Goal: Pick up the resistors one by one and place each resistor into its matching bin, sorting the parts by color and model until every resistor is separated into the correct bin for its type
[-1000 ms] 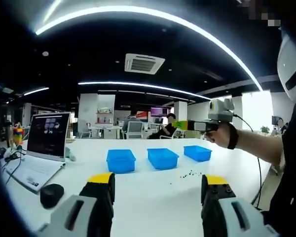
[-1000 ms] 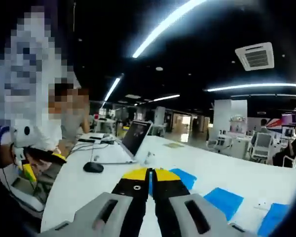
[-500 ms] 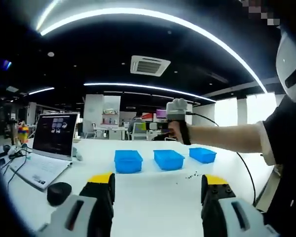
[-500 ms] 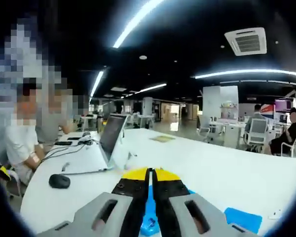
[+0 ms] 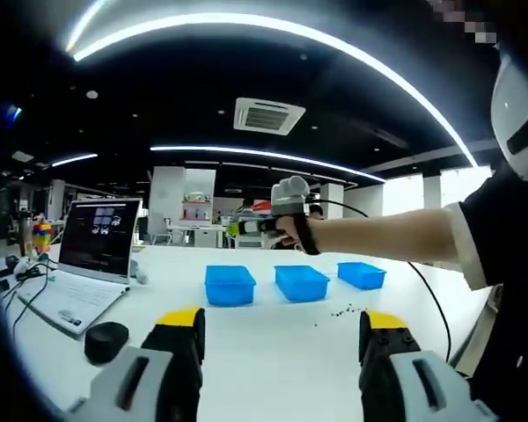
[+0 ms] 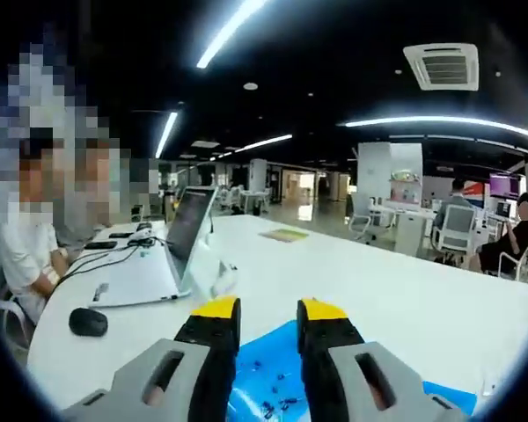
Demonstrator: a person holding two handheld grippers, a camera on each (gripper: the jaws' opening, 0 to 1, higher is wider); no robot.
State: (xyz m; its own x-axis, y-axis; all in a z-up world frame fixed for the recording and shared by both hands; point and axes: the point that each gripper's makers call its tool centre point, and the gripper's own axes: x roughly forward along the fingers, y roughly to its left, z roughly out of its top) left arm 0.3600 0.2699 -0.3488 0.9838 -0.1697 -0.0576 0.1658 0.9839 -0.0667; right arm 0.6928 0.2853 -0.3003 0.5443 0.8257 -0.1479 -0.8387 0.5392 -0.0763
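Observation:
Three blue bins stand in a row on the white table: left bin [image 5: 229,286], middle bin [image 5: 302,283], right bin [image 5: 361,274]. Small dark resistors [image 5: 343,310] lie loose in front of them. My left gripper [image 5: 282,327] hangs low over the near table, open wide, with nothing between its jaws. A hand holds my right gripper [image 5: 238,229] in the air above the left bin. In the right gripper view that gripper [image 6: 268,309] is open over a blue bin [image 6: 260,365] with several small resistors [image 6: 277,400] on its floor.
An open laptop [image 5: 84,264] and a black mouse [image 5: 106,341] sit at the table's left; both also show as laptop [image 6: 154,264] and mouse [image 6: 88,323]. A second bin [image 6: 449,411] lies to the right. People sit at the table's left end and at far desks.
My right gripper has swung left from beyond the right bin to above the left bin, and its jaws, shut before, have parted. The left gripper has barely moved.

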